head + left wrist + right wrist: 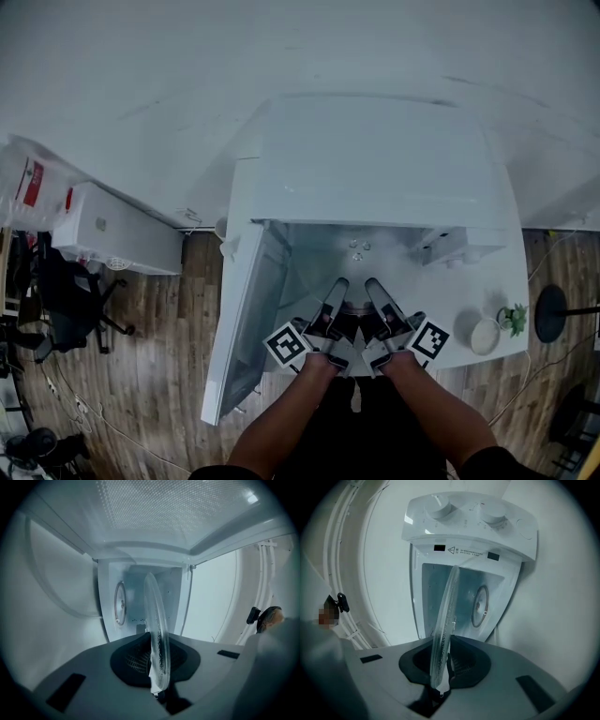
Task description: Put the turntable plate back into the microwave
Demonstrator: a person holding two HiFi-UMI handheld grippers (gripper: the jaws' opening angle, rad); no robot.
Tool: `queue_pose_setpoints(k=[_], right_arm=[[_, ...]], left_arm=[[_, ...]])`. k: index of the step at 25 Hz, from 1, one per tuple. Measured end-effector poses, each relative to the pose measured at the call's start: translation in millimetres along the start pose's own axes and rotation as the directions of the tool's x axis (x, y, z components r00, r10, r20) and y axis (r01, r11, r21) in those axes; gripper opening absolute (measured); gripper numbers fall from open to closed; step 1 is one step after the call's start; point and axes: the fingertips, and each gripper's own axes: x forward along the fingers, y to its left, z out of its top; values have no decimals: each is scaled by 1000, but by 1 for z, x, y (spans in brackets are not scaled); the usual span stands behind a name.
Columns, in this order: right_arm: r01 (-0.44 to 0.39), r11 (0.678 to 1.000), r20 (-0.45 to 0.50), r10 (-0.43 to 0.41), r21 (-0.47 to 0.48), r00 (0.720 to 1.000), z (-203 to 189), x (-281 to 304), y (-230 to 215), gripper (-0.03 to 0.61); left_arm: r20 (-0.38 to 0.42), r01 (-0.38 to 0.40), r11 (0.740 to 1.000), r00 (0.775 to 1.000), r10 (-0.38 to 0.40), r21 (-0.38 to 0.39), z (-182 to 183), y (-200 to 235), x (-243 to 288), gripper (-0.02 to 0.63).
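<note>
Turntable plate is pinched at its near rim by the left gripper and right gripper, just inside the open microwave's front edge.

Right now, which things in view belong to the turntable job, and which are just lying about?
Job: turntable plate, clamped by the left gripper and right gripper; microwave, door open.

Lying about: small plant, white bowl, office chair, white box.
</note>
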Motion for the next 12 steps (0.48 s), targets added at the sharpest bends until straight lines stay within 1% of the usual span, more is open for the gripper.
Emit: queue_pose_setpoints(k=[5, 12], right_arm=[[-15, 1000, -7, 15, -3, 1000, 11, 18, -9, 61], [1, 1000, -11, -1, 5, 1000, 28, 35, -32, 61]], left_arm=[[9, 1, 1000, 1000, -1, 24, 13, 9, 17, 44], [11, -3, 999, 1000, 2, 41, 24, 25, 41, 44]])
